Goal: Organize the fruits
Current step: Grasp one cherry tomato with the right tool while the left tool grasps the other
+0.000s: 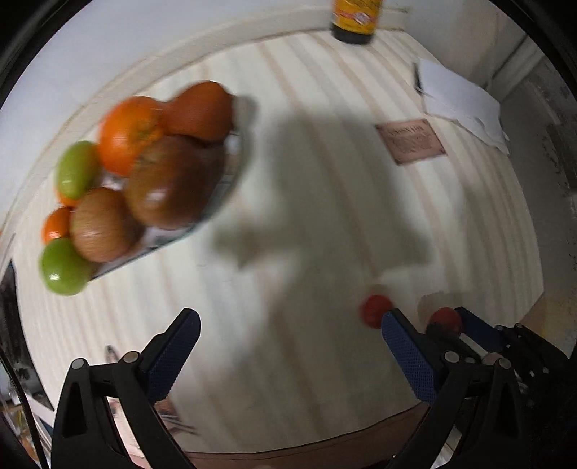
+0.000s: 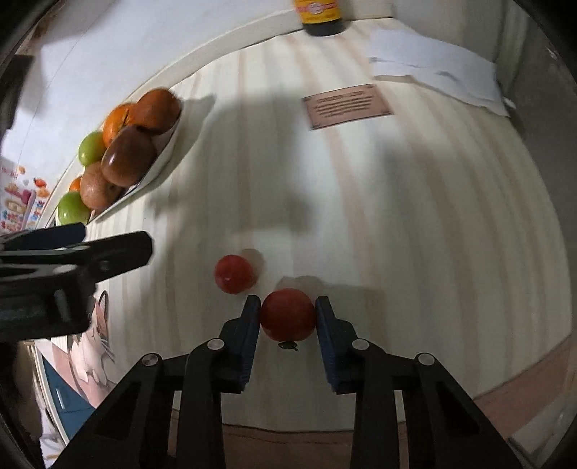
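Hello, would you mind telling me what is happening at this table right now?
A person is sorting fruit with two handheld grippers. The right gripper has its fingers on either side of a red tomato; a firm grip is unclear. A second tomato lies loose just beyond it. The left gripper is open and holds nothing. The fruit tray already holds oranges, green fruits and brown ones.

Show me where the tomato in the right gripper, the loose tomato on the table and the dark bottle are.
Gripped tomato (image 2: 287, 314): right wrist view, middle of its red skin between the fingers.
Loose tomato (image 2: 233, 273): right wrist view, centre of its top.
Dark bottle (image 2: 320, 16): right wrist view, on its yellow label.
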Available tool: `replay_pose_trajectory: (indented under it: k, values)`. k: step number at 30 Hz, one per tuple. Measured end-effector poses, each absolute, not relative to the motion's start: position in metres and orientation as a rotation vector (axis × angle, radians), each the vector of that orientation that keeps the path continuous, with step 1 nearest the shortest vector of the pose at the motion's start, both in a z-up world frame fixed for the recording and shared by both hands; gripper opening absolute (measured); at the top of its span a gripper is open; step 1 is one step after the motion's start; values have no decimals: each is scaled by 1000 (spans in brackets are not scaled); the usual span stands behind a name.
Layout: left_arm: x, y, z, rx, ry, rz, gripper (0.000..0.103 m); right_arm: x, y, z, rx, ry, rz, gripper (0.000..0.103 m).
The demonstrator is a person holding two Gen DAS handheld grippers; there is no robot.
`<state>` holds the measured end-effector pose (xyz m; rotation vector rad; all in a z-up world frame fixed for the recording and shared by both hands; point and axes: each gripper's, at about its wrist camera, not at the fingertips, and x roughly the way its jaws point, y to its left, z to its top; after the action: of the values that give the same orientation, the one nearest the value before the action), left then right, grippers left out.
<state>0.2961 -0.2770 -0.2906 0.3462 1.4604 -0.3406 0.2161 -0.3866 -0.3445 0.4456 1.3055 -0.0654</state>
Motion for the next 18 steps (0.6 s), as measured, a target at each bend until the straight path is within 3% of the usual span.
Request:
replay_pose_trajectory:
  k: [3, 8, 10, 11, 15, 18]
  values:
    - [290, -295, -308, 371, 1499, -387, 99, 206, -404, -341, 480, 1302, -106, 34]
    - [280, -313, -326, 368, 1526, -452, 64, 198, -422, -338, 491, 1301, -150, 34]
    - [277, -317, -329, 370, 1530, -467, 42, 197, -426, -336, 496, 1297, -162, 34]
    - [274, -318, -330, 370, 1532, -473, 37, 197, -427, -337, 501, 1296, -165, 34]
    - [272, -322, -330, 369, 1520, -486, 25, 198, -430, -336, 511, 1289, -171, 34]
    - [272, -323, -329, 367, 1515, -486, 24, 196, -430, -336, 508, 1289, -169, 34]
